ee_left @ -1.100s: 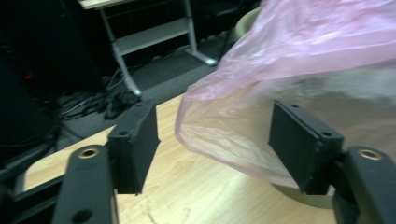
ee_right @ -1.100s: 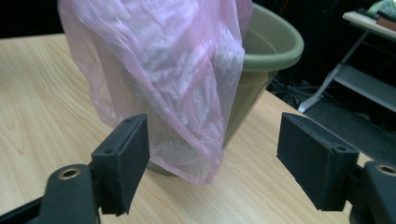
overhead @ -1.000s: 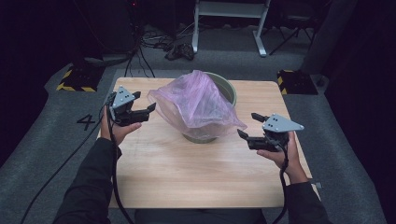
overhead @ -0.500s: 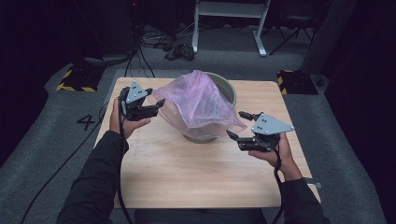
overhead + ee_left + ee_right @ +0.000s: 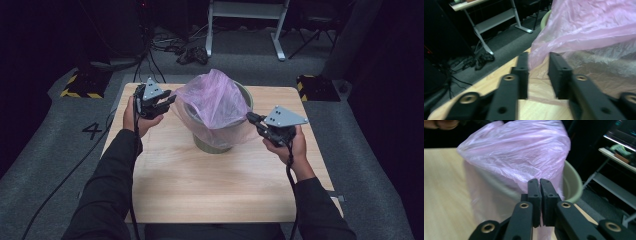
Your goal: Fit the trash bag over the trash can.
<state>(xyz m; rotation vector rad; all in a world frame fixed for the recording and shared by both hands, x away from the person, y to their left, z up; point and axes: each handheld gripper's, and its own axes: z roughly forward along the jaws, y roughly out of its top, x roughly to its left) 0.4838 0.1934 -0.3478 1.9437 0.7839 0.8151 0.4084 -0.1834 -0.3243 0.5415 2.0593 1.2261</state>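
I see a thin, crinkled pink plastic bag (image 5: 216, 105) draped over a round pale-green bucket (image 5: 212, 142) at the middle of the smooth wooden table (image 5: 200, 185). My right gripper (image 5: 251, 118) reaches in level from the right, its jaws just drawn together, pinching the film, though the fold between the pads is hard to make out. My left gripper (image 5: 167, 102) is held level at the bag's left side; its jaws have been closing, a gap remains, and a loose edge of film lies between them.
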